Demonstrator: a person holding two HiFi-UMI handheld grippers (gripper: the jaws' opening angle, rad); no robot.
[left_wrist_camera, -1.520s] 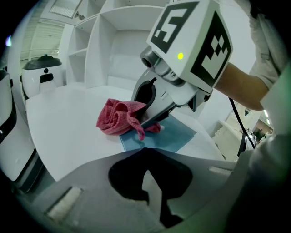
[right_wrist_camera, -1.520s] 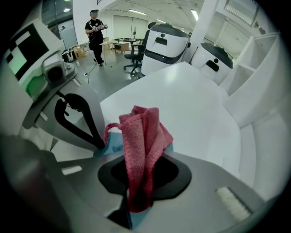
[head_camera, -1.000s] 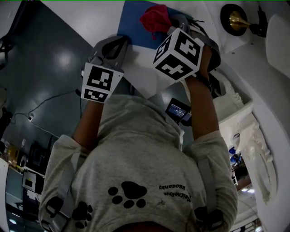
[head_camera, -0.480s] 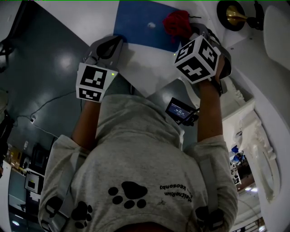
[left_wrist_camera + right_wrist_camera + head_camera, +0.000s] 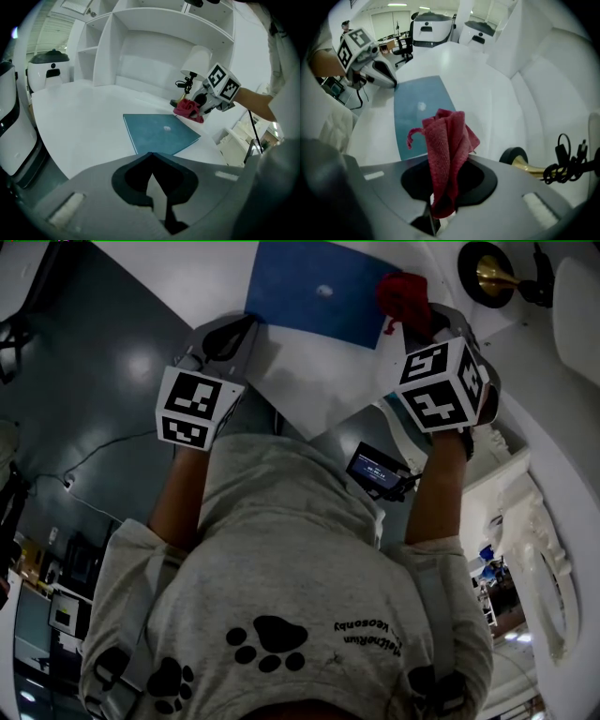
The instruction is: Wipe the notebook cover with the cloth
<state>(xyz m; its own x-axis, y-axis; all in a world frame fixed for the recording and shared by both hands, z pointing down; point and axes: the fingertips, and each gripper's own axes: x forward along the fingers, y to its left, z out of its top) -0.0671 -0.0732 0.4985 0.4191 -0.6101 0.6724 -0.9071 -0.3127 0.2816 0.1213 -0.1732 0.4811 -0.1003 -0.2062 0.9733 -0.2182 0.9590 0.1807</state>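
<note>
Beside the notebook, R tool pinches cloth (red); L tool pressed together.

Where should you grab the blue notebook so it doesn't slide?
Probably the thin edge at the corner nearest the left gripper. The notebook lies flat on the white table, so nothing sticks up to pinch from above. Come in low from that side, one jaw under the cover and one on top. The right gripper holds the cloth.
</note>
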